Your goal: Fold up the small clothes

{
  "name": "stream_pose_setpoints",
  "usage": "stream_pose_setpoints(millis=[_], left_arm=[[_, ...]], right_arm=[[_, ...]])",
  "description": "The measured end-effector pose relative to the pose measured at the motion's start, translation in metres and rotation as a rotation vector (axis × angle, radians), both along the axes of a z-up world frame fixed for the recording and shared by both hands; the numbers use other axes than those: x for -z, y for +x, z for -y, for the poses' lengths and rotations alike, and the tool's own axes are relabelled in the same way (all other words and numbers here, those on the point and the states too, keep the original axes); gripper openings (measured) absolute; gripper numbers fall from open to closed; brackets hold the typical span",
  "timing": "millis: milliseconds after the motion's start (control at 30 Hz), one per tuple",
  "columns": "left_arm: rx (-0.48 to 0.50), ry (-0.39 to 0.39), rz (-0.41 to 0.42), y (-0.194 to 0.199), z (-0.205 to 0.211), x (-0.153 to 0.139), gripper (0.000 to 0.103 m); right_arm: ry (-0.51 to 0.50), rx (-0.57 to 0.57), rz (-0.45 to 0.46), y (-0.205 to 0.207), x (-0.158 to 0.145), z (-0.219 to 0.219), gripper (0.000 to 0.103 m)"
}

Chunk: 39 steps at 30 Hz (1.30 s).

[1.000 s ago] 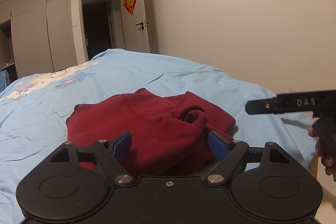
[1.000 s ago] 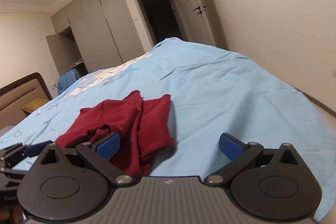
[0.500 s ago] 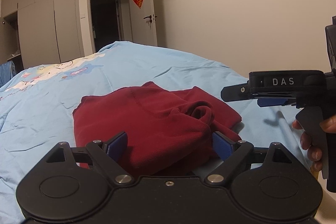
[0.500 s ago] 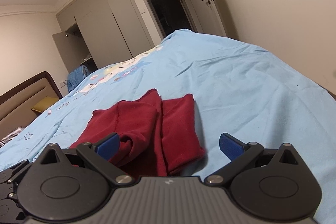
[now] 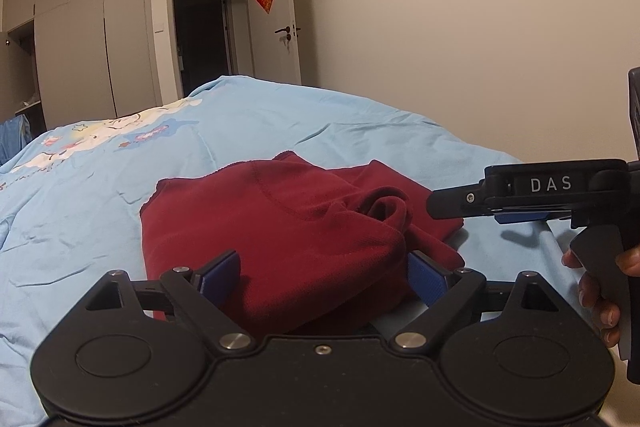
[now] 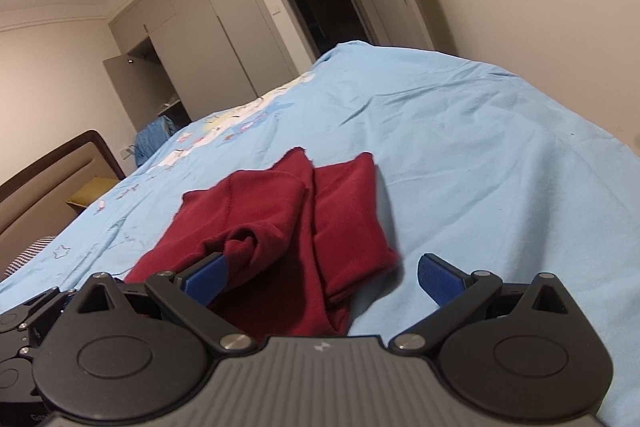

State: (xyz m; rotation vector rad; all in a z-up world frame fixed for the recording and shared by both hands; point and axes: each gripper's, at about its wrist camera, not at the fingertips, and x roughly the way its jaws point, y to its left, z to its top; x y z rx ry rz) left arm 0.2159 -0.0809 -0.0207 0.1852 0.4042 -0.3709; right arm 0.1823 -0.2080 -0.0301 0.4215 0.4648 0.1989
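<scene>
Straight ahead of the left claw, in the left wrist view, the red garment lies on the blue bed sheet. The claw's blue pads are spread wide, with the garment's near edge bulging up between them. They close on nothing that I can see; whether either pad touches the cloth cannot be told. The garment's flatter, broader half lies away from the claw toward the doorway, and a rolled lump of cloth sits on its right part. The right claw reaches in from the garment's right side, held by a hand, its tip just beside that lump; from here its opening cannot be read. The left claw looks the nearer one to the garment's near edge.

Seen from the right wrist view, the garment lies ahead and to the left of the right claw. This claw is also wide open and empty. Its left pad is at the rolled lump, while its right pad hangs over bare sheet off the garment's right edge. The garment runs long away from this claw, in two side-by-side panels with a crease between them, toward the wardrobe. My judgement: the fold is partly made, and the next grasp depends on shifting the right claw leftward onto the garment's near right corner.
</scene>
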Motion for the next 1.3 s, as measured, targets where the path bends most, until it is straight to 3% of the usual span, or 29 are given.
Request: stream_pose_setpoints(millis=[233, 300, 400, 533, 667, 800, 867, 967, 1300], left_arm=[[0.018, 0.039, 0.018, -0.001, 0.003, 0.006, 0.081], [0.029, 0.046, 0.019, -0.001, 0.004, 0.008, 0.074], [0.045, 0.047, 0.014, 0.0, 0.006, 0.01, 0.06], [0.047, 0.044, 0.013, 0.003, 0.005, 0.011, 0.048], [0.048, 0.032, 0.013, 0.005, 0.004, 0.012, 0.041], [0.052, 0.027, 0.022, 0.004, 0.004, 0.013, 0.029], [0.048, 0.019, 0.03, 0.005, 0.005, 0.013, 0.018], [0.044, 0.005, 0.037, 0.007, 0.008, 0.009, 0.012], [0.14, -0.002, 0.118, 0.012, 0.037, -0.014, 0.01]], right_arm=[[0.035, -0.127, 0.109, 0.023, -0.019, -0.003, 0.103], [0.03, -0.168, 0.113, 0.038, -0.023, -0.007, 0.096], [-0.01, -0.208, 0.103, 0.062, -0.026, -0.014, 0.082], [-0.06, -0.217, 0.007, 0.095, -0.018, -0.022, 0.05], [-0.055, -0.221, -0.064, 0.111, -0.002, -0.025, 0.037], [-0.072, -0.221, -0.036, 0.106, -0.001, -0.026, 0.02], [-0.09, -0.219, -0.017, 0.104, -0.003, -0.026, 0.014], [-0.129, -0.217, 0.019, 0.102, -0.011, -0.029, 0.01], [-0.22, -0.12, 0.175, 0.081, -0.044, -0.006, 0.007]])
